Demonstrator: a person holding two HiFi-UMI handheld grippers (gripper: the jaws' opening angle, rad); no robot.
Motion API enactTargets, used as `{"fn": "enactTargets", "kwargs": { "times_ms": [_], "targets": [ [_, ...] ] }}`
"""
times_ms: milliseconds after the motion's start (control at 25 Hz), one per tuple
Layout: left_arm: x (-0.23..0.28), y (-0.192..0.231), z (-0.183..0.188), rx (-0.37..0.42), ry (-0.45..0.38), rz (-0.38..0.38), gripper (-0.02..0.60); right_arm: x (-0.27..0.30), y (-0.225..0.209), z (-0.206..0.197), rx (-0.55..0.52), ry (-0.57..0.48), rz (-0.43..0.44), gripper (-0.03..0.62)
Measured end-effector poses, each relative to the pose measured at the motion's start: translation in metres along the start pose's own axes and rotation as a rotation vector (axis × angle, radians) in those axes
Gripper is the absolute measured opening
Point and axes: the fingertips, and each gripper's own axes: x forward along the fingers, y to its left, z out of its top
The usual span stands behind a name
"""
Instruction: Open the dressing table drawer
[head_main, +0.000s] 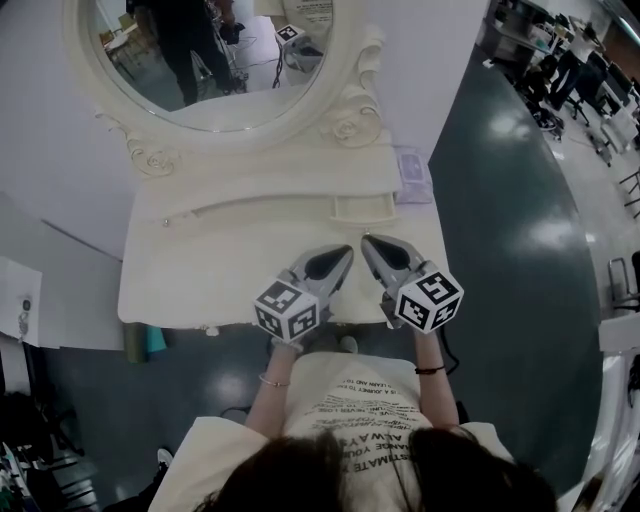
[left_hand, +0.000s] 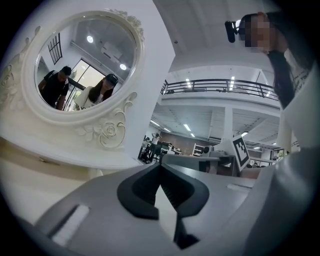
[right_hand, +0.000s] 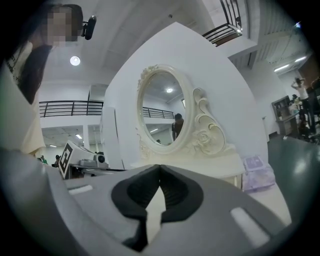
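One dressing table (head_main: 200, 270) with one oval mirror (head_main: 215, 60); its drawer (head_main: 362, 207) sits just below the mirror. Two grippers, left (head_main: 346, 252) and right (head_main: 367, 242), hover below the drawer (both pressed together, pinching nothing).

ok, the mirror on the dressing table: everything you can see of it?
The mirror is oval, in a thick cream frame that looks like painted wood or resin, with carved rose scrolls at both lower sides. It stands upright at the back of the dressing table, on its raised drawer tier, against a white wall. The glass reflects a standing person in dark clothes. Nothing else touches it.
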Motion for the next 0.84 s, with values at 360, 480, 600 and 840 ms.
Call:
{"fn": "enactTargets", "kwargs": {
  "times_ms": [360, 480, 600, 840],
  "targets": [
    [-0.002, -0.001, 0.004, 0.026, -0.009, 0.009, -0.002, 0.001, 0.000, 0.002, -0.009, -0.013, 0.010, 0.003],
    [-0.003, -0.001, 0.007, 0.035, -0.012, 0.011, -0.002, 0.001, 0.001, 0.006, -0.022, -0.020, 0.013, 0.003],
    [-0.002, -0.001, 0.010, 0.044, -0.015, 0.008, -0.002, 0.003, 0.001, 0.011, -0.039, -0.032, 0.017, 0.002],
    [-0.002, 0.000, 0.013, 0.054, -0.016, 0.001, -0.002, 0.007, 0.003, 0.016, -0.062, -0.045, 0.021, 0.002]
  ]
}}
